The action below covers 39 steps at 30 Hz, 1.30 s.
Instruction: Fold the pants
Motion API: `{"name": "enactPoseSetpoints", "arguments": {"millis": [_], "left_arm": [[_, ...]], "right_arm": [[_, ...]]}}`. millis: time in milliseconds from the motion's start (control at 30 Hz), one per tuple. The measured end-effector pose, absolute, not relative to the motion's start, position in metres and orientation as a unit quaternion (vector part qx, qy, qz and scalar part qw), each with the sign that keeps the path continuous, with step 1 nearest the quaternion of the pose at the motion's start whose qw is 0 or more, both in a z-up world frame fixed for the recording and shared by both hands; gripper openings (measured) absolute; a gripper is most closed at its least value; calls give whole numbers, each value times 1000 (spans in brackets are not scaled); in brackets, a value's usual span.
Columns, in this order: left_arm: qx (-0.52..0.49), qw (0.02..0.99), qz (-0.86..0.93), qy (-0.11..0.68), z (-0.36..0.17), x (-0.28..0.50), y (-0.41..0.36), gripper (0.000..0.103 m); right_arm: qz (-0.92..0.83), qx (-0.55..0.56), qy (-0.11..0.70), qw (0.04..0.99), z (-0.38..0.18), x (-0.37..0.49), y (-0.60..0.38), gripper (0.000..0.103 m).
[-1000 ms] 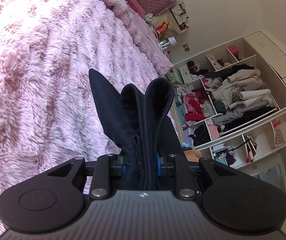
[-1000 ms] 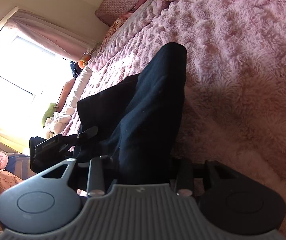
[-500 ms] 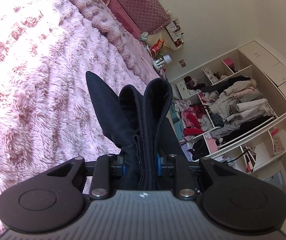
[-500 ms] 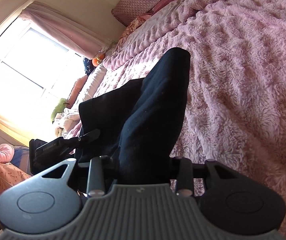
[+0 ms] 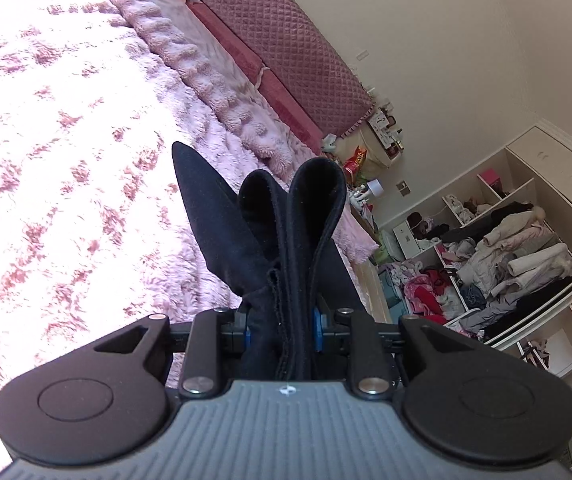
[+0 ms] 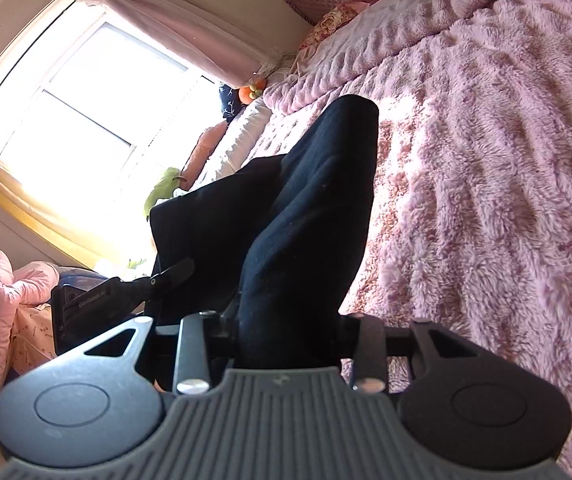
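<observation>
Left gripper (image 5: 282, 322): jaws clamped on a bunched, multi-layer edge of the dark navy pants (image 5: 286, 248), which stand up in folds just beyond the jaws. Right gripper (image 6: 286, 332): clenched on another bunch of the same pants (image 6: 305, 208); its view shows the left gripper (image 6: 126, 292) to the left, gripping the cloth that spans between the two. The garment appears carried above the pink fluffy blanket (image 6: 485, 160) on the bed.

Judgement: the step is carrying a doubled section over to lay it down. Keep both grips level and the span taut, lower evenly so edges align, and release only once the cloth rests flat.

Far right, an open shelf unit (image 5: 545, 296) holds heaped clothing (image 5: 521, 248): pale jackets, dark garments, and red and pink items in a lower compartment.
</observation>
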<state>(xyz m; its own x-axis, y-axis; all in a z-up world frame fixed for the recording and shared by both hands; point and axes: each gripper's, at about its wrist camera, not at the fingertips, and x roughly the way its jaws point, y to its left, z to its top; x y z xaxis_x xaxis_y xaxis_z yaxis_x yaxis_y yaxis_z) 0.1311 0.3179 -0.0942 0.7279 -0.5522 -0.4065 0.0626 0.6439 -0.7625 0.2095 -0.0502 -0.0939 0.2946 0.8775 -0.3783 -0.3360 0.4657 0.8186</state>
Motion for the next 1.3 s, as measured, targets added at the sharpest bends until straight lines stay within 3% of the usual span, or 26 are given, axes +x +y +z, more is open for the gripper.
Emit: {"name": "enactPoseSetpoints", "arguments": {"millis": [567,833,1033,1133,1167,1200,1233,1300], "left_arm": [[-404,842,-76,349,-203,156,382,29],[-446,805,-26,391,-244,156,399,41],[-423,827,15,369,-224,135,397,48],[-385,850,111,343,-195,112,407,43],[-376,859,126,324,-186,105,410,43],[-391,868,109,288,-176,96,416,42],[-411,867,83,269,-171,95,418,34],[-421,870,20,258,-163,112,410,22]], "right_arm": [[392,265,503,724,-195,276,62,33],[356,244,534,727,-222,279,67,34],[339,175,535,753,-213,278,73,41],[321,112,500,796,-188,270,61,47],[311,88,474,819,-174,265,56,44],[303,72,445,839,-159,259,50,33],[309,65,414,854,-145,253,47,29],[342,77,368,861,-121,243,47,4]]}}
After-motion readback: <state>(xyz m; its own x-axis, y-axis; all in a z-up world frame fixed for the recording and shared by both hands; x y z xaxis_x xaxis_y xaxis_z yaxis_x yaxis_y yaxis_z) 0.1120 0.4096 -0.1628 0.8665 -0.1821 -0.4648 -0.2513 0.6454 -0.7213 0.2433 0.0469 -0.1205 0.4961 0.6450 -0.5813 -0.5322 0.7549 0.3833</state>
